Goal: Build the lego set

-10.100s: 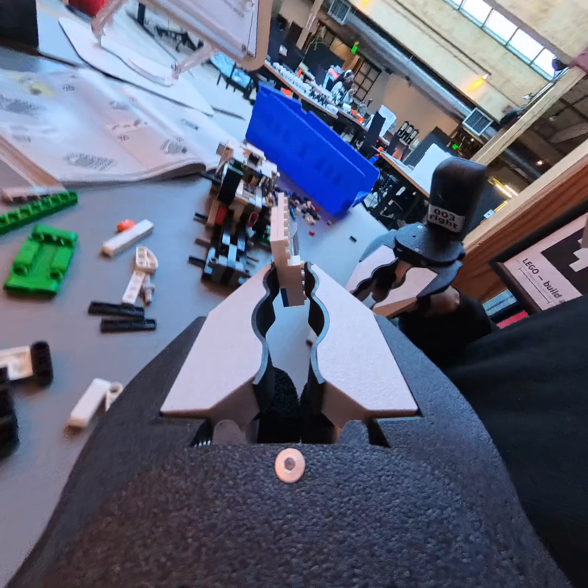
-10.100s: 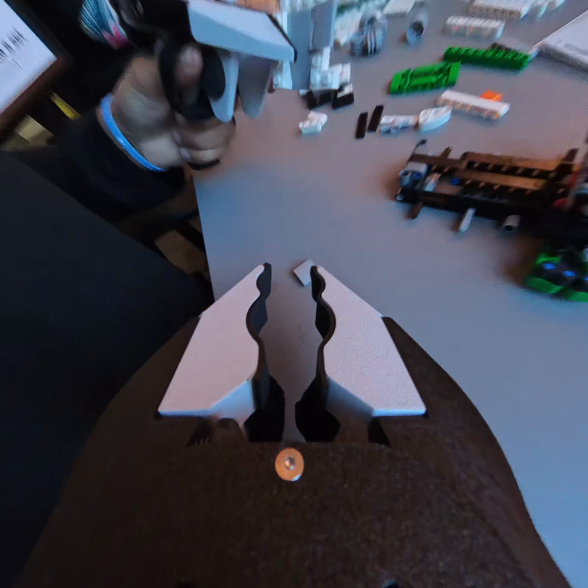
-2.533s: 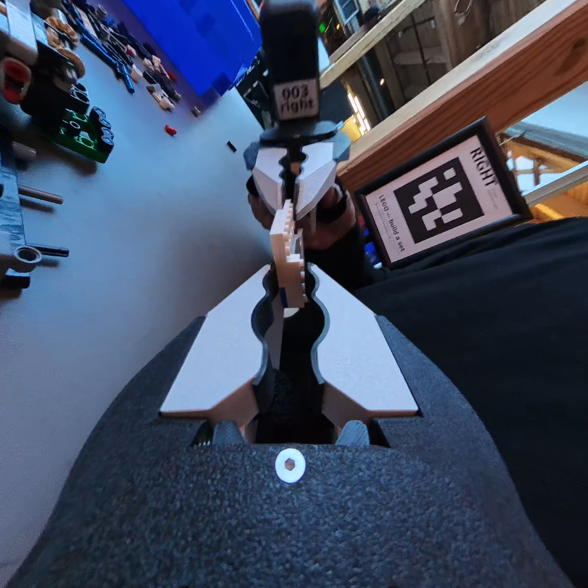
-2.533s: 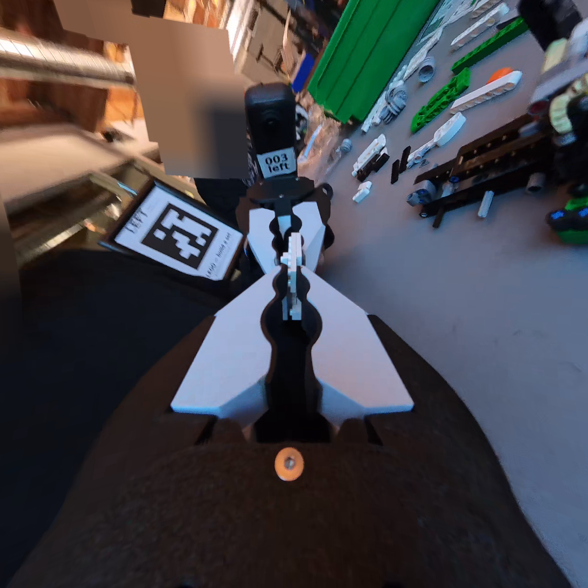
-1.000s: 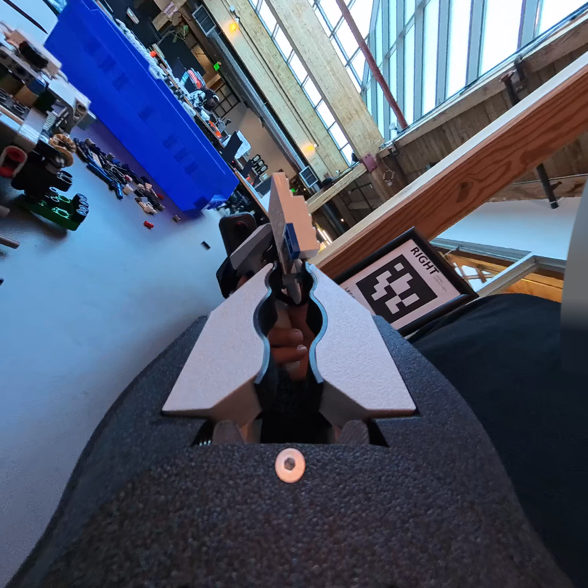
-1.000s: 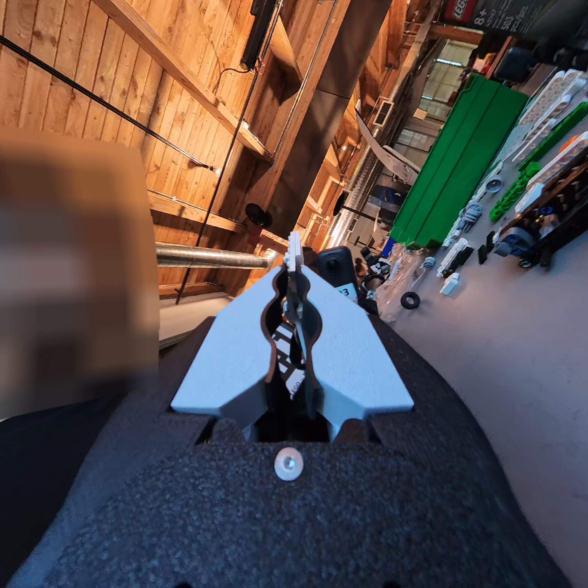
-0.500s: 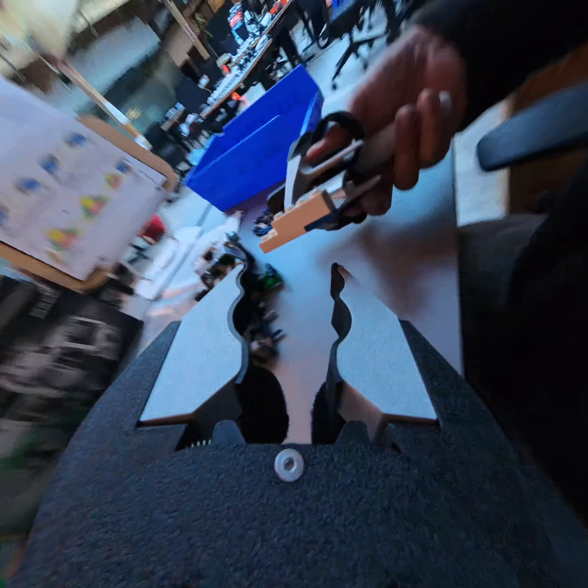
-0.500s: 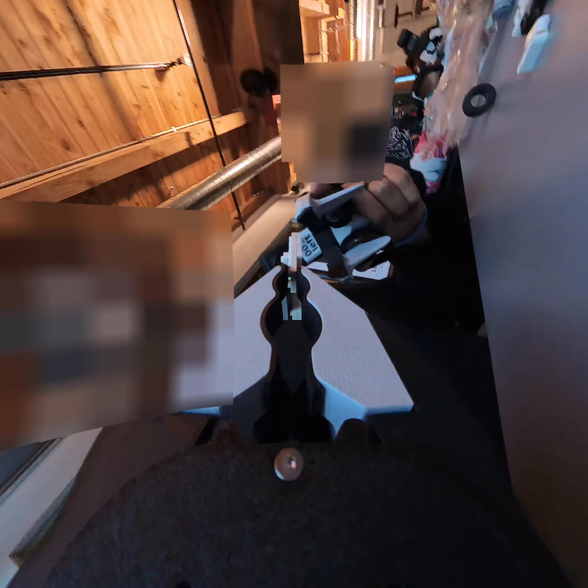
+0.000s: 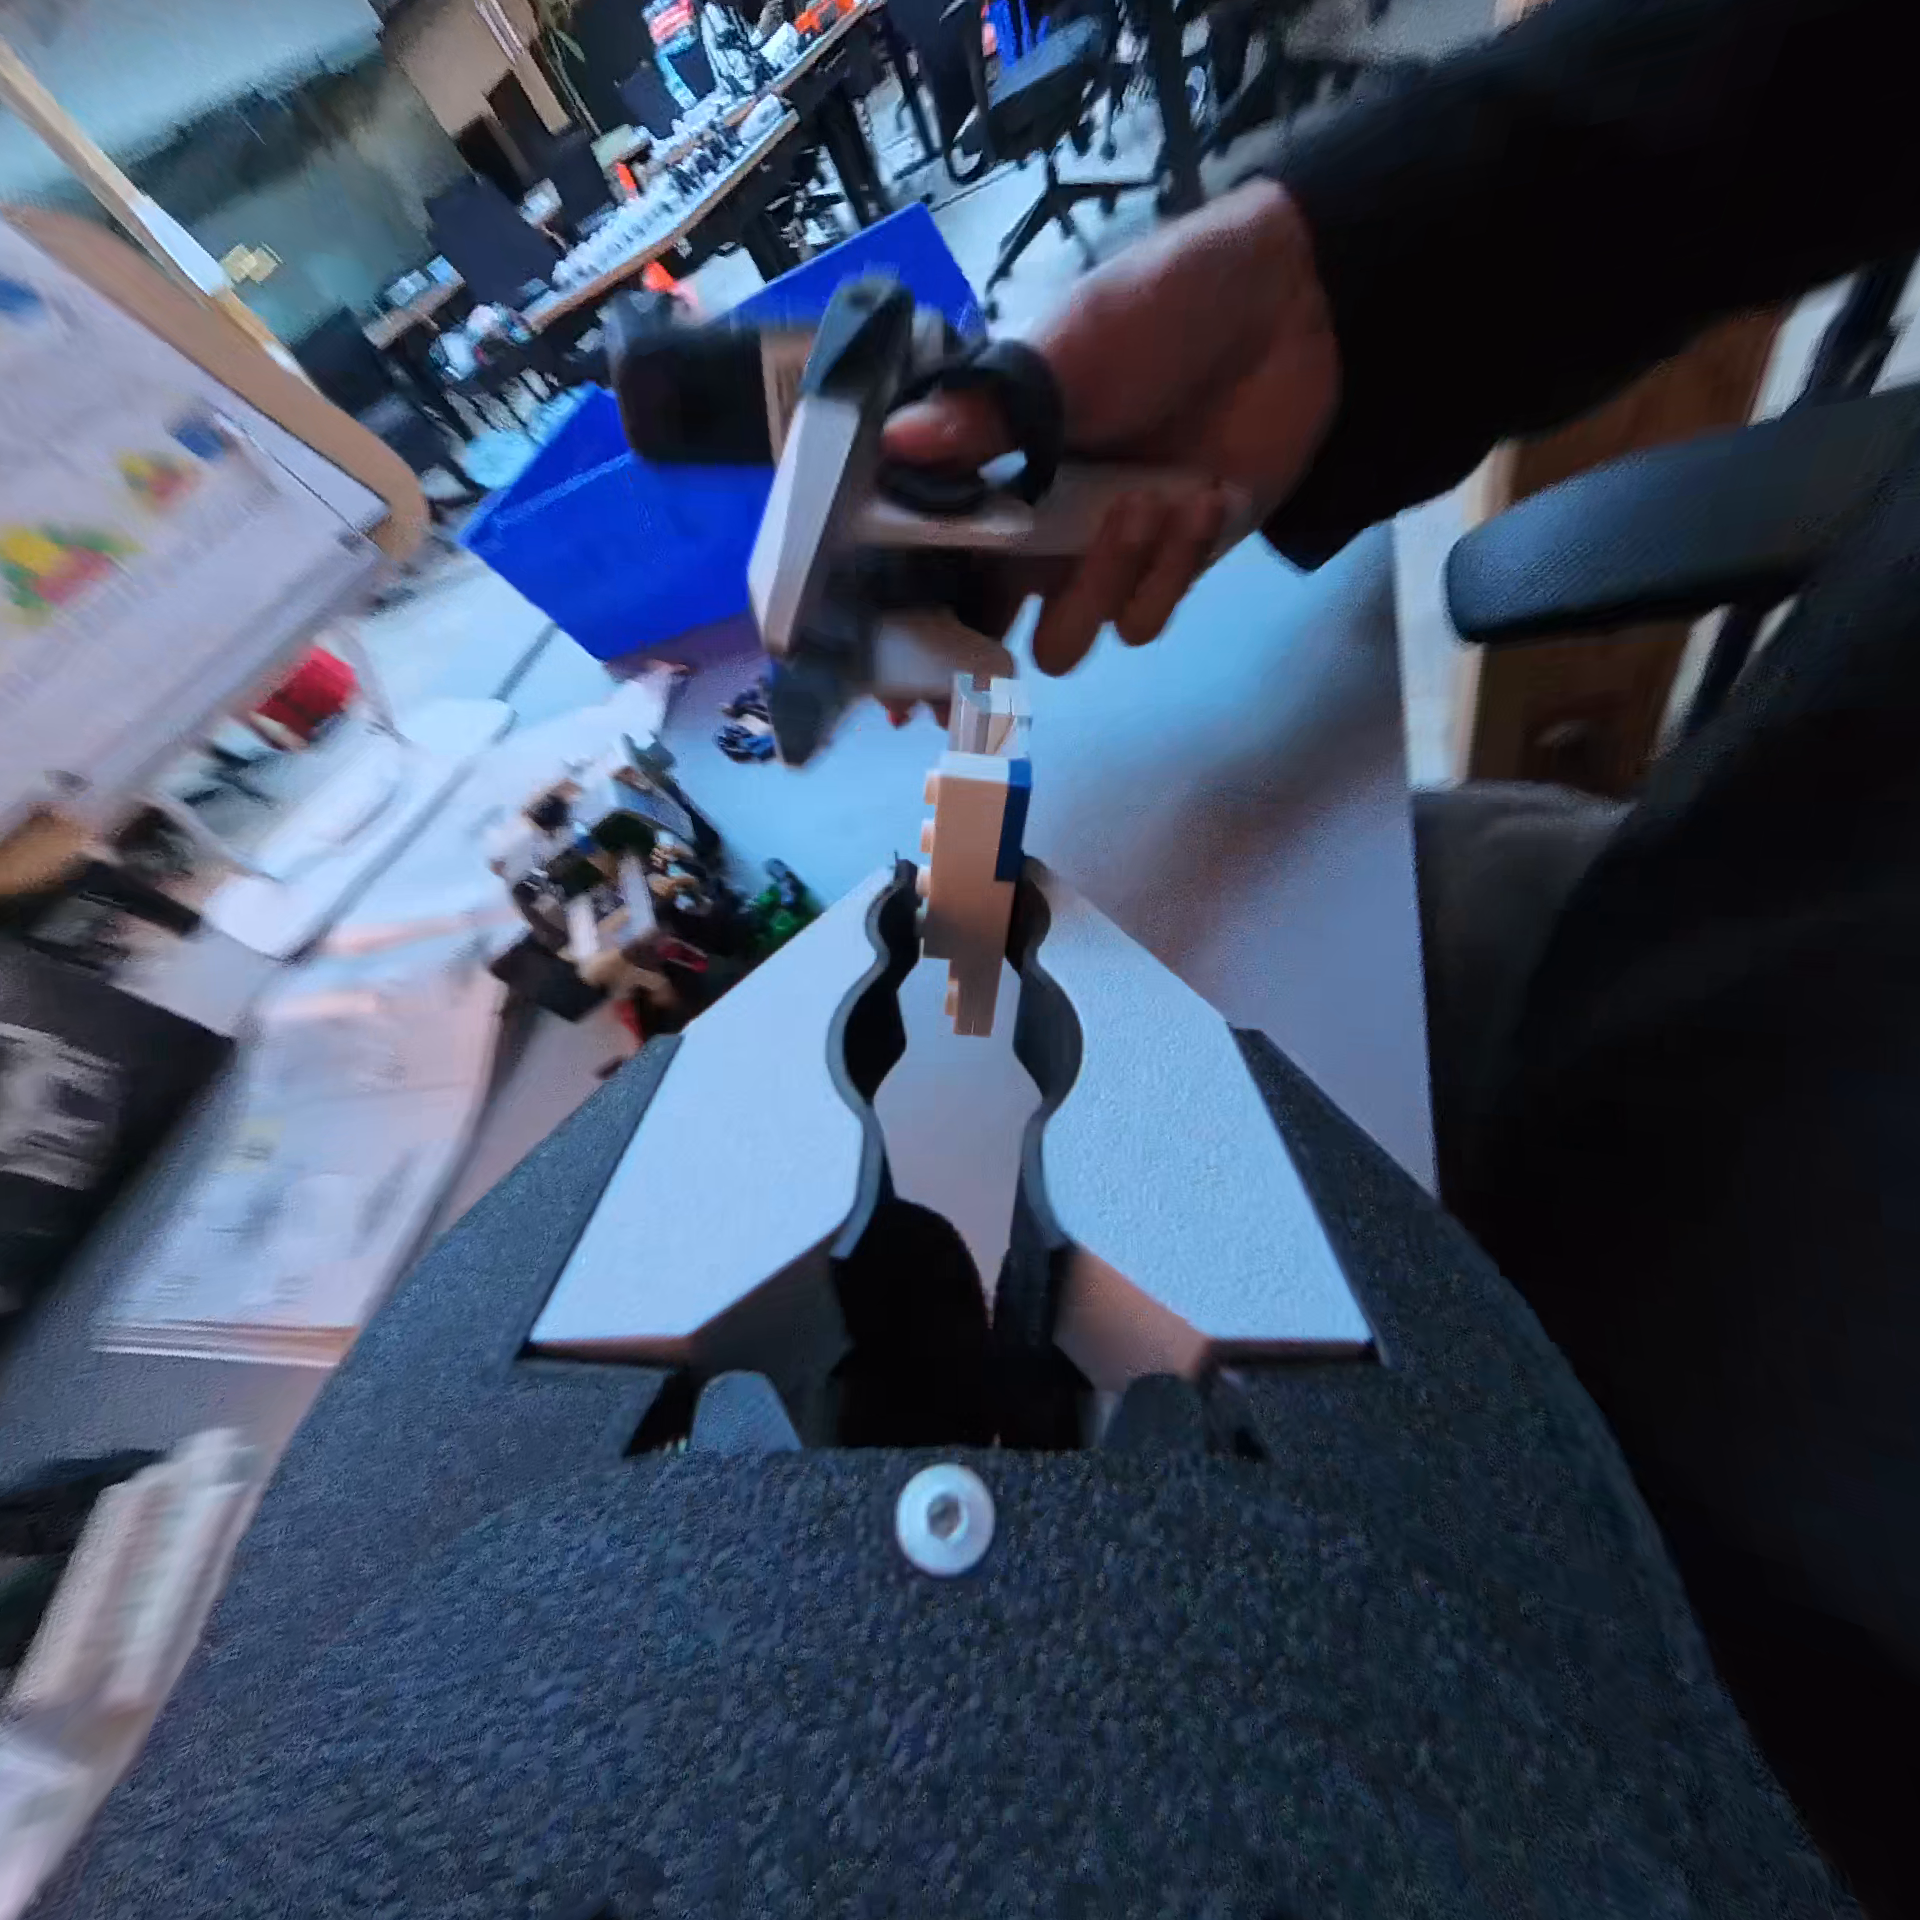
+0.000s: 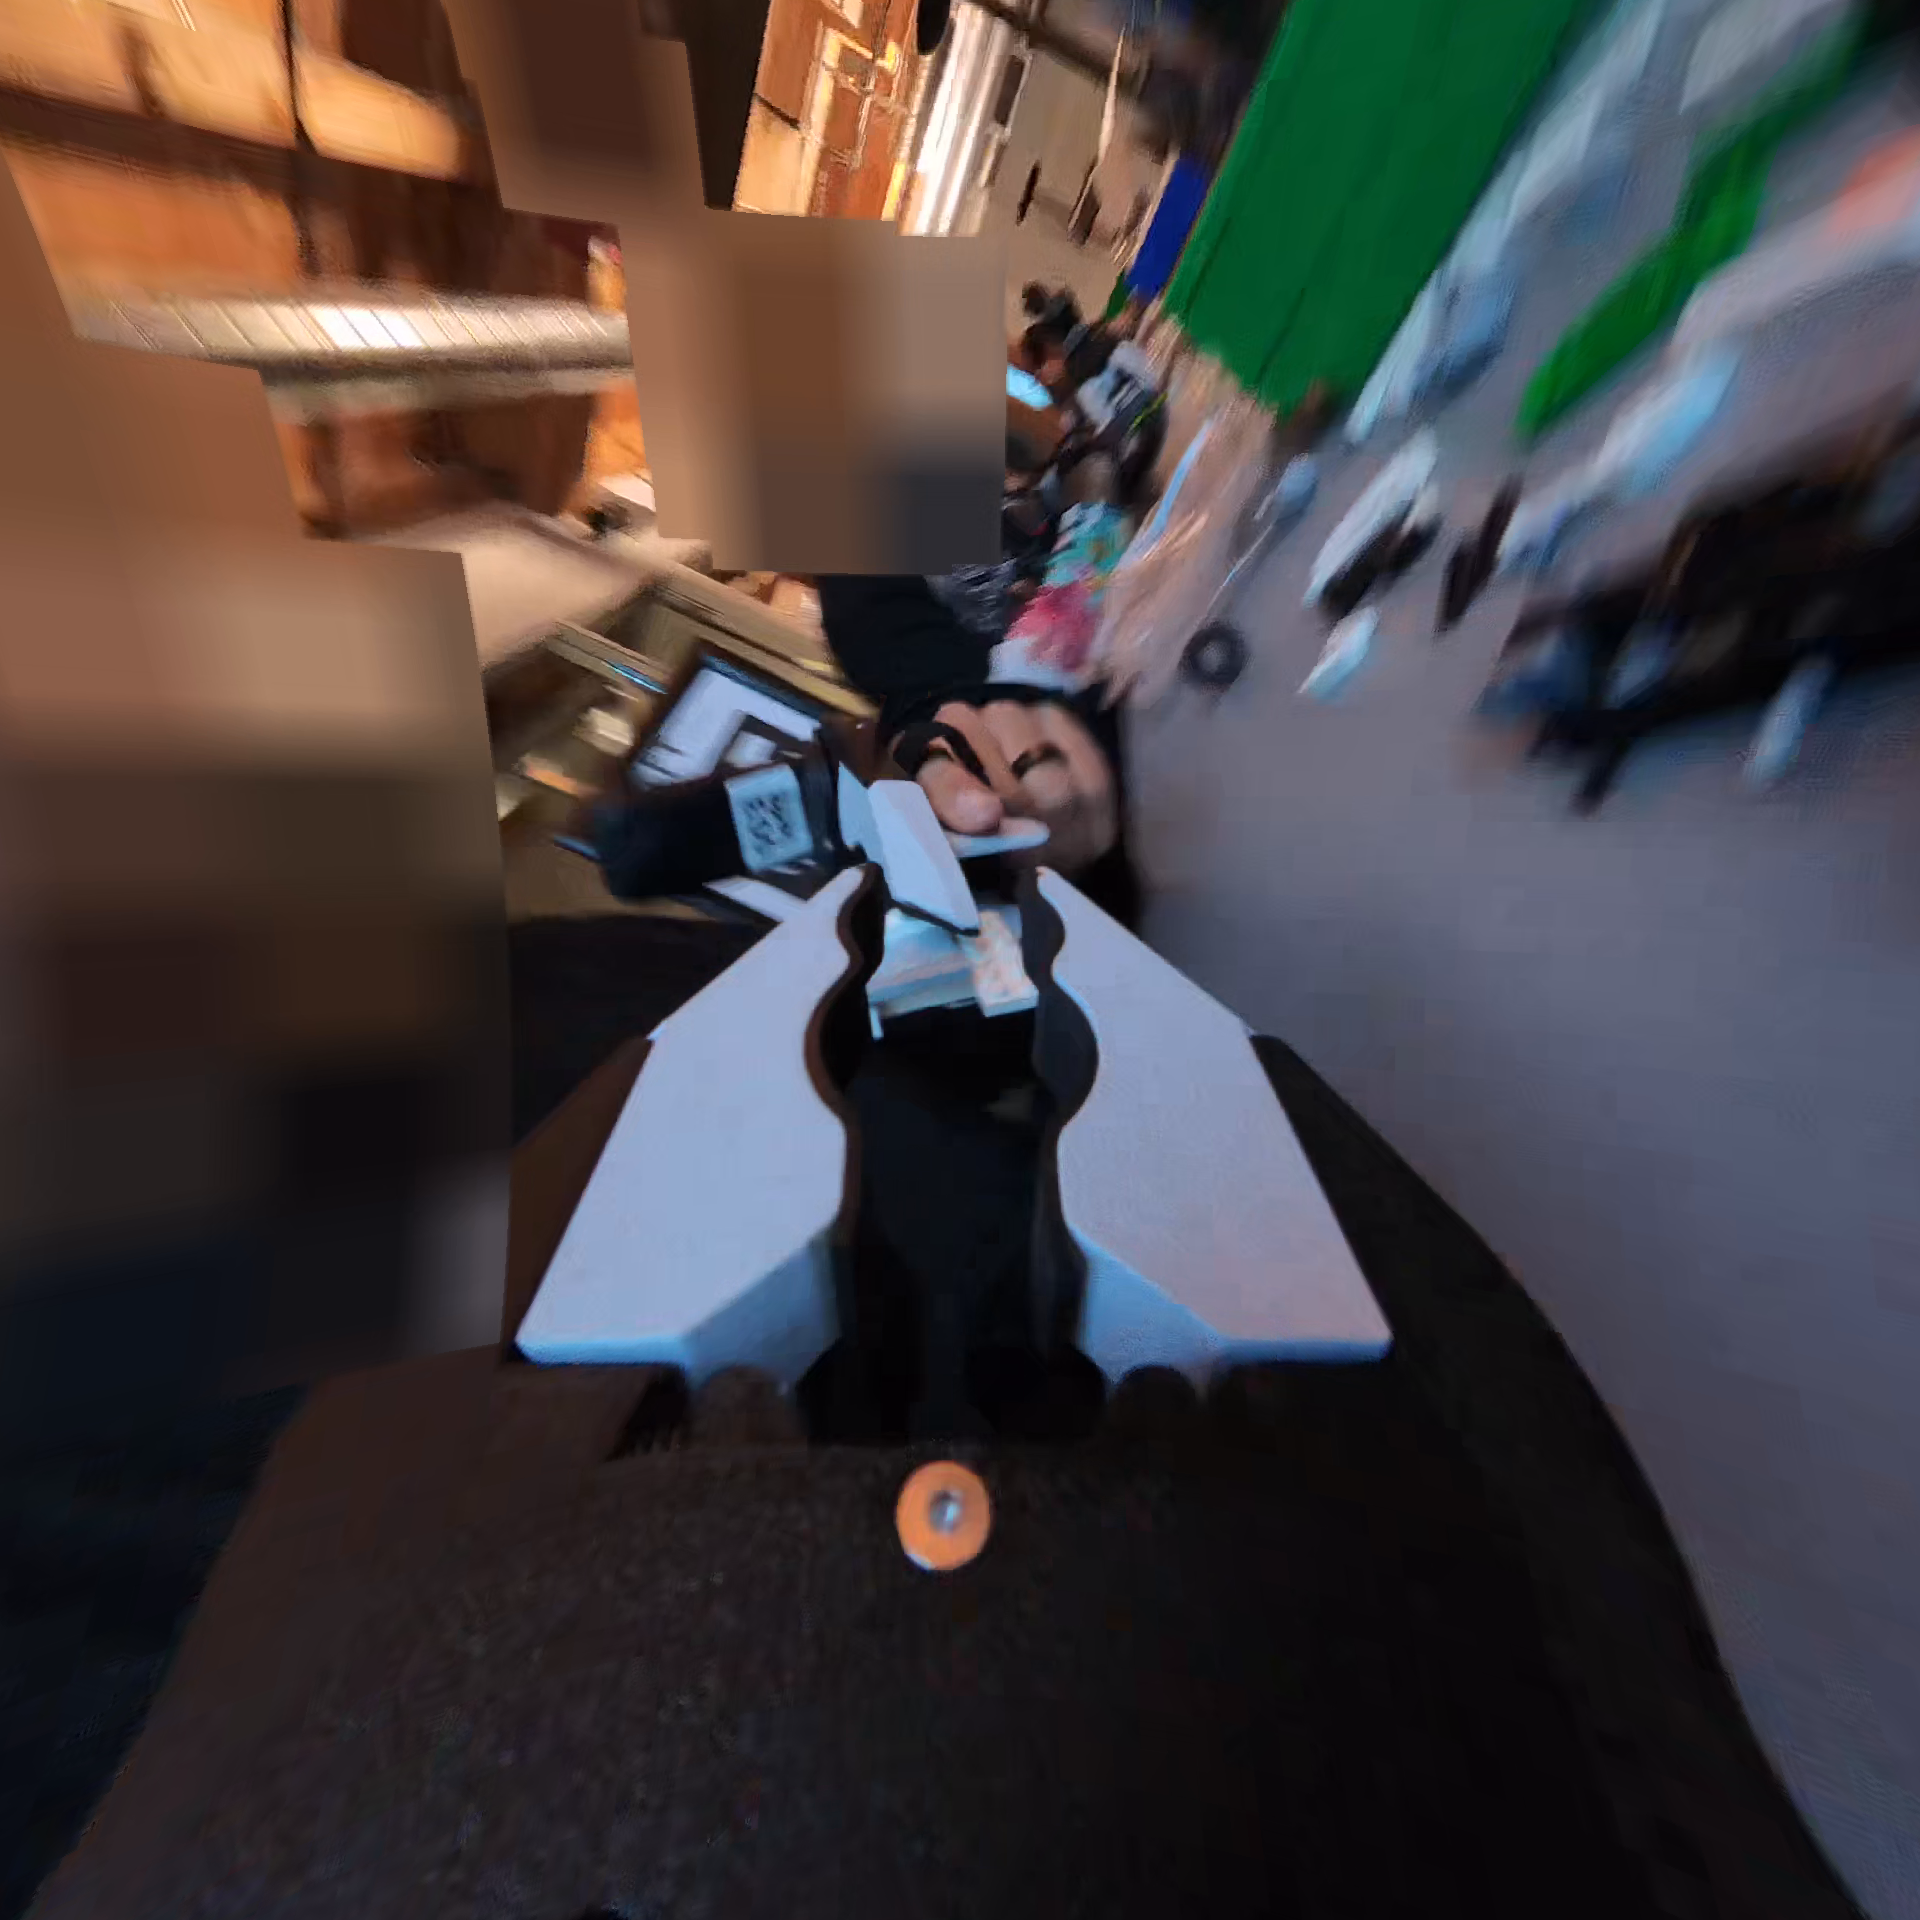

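Grey table (image 9: 1143, 831) runs ahead in the left wrist view, with a long hall of desks and chairs behind it, all smeared by motion. On the table sit a blue bin (image 9: 623, 540), a half-built model (image 9: 623, 894) and an open booklet (image 9: 312, 1143). A board with coloured pictures (image 9: 104, 468) stands at the left edge, its print too blurred to read. The left tongs (image 9: 964, 883) are narrowed onto a white brick piece (image 9: 966, 894) with a blue strip down one side. The piece stands upright between the tips and touches both fingers as far as can be seen. The right tongs (image 9: 935, 665) come down from above in a hand (image 9: 1174, 416) with a black sleeve, and their tips meet the top end of the piece. In the right wrist view the table (image 10: 1455, 1039) rises on the right, with a green bin (image 10: 1351, 187), a black ring (image 10: 1216, 655) and scattered parts, all blurred. The right tongs (image 10: 951, 894) stand partly open with the white brick piece (image 10: 956, 966) between the tips. Whether they grip it cannot be told. The left tongs (image 10: 966, 925) cross just beyond, held by a hand (image 10: 1029, 779). They carry a sticker (image 10: 764, 821) with a square code, and a framed card (image 10: 717, 727) stands behind. Neither can be read.
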